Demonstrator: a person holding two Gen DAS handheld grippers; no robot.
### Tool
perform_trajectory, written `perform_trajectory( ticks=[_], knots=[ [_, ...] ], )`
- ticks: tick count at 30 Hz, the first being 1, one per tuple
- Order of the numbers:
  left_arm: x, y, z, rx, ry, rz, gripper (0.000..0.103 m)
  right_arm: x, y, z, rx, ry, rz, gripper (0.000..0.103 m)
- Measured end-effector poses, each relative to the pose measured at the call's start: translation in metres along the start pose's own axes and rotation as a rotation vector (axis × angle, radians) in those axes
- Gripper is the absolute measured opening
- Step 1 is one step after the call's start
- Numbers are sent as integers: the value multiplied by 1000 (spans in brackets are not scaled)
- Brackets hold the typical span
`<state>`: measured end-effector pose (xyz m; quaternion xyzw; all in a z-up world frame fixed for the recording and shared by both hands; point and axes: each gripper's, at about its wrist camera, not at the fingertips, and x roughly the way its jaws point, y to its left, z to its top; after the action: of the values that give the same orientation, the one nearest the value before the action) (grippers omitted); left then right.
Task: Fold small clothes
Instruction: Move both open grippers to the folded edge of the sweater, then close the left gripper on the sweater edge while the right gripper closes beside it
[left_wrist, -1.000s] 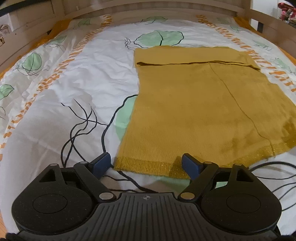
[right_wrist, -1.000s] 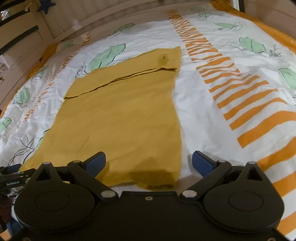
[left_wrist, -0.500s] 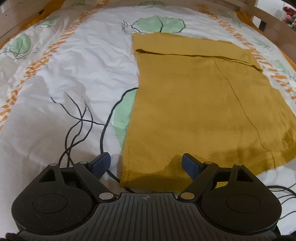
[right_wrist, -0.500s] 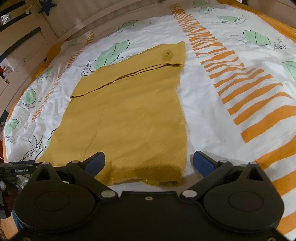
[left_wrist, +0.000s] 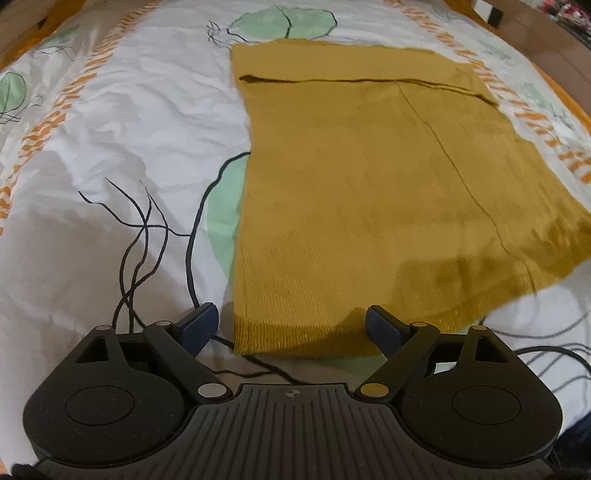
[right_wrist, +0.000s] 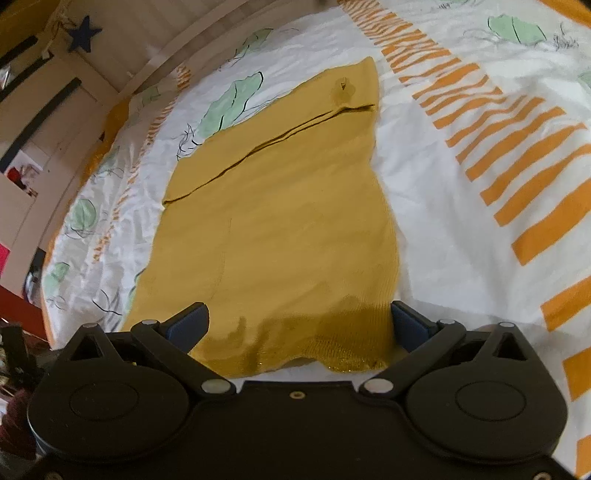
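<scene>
A mustard-yellow knitted garment (left_wrist: 369, 177) lies flat on the bed, its far end folded over into a band. It also shows in the right wrist view (right_wrist: 280, 229). My left gripper (left_wrist: 291, 326) is open, its fingers straddling the near-left corner of the ribbed hem. My right gripper (right_wrist: 299, 323) is open, its fingers either side of the near-right corner of the hem. Neither holds the cloth.
The garment rests on a white bedsheet (left_wrist: 110, 147) printed with green leaves, black lines and orange stripes (right_wrist: 517, 147). A wooden bed frame (left_wrist: 546, 40) runs behind. A wall with a blue star (right_wrist: 83, 37) stands at the left.
Both grippers have moved forward and down toward the near hem; the garment now sits closer between the open fingers. The garment itself has not moved.
</scene>
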<state>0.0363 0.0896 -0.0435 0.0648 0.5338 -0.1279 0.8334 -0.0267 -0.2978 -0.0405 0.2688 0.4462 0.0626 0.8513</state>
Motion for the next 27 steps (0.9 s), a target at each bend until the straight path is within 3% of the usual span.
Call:
perform_trajectory(
  ticks=[10,16,27],
  knots=[
    [19,6,11,7,46,-88,85,14,0,4,21,36,24,103],
    [14,10,10,-14,34,-106,52,12,-1,5,41,34,47,102],
    [5,16,0,-103,-16,-159,21,9,-5,7,68,35,65,99]
  ],
)
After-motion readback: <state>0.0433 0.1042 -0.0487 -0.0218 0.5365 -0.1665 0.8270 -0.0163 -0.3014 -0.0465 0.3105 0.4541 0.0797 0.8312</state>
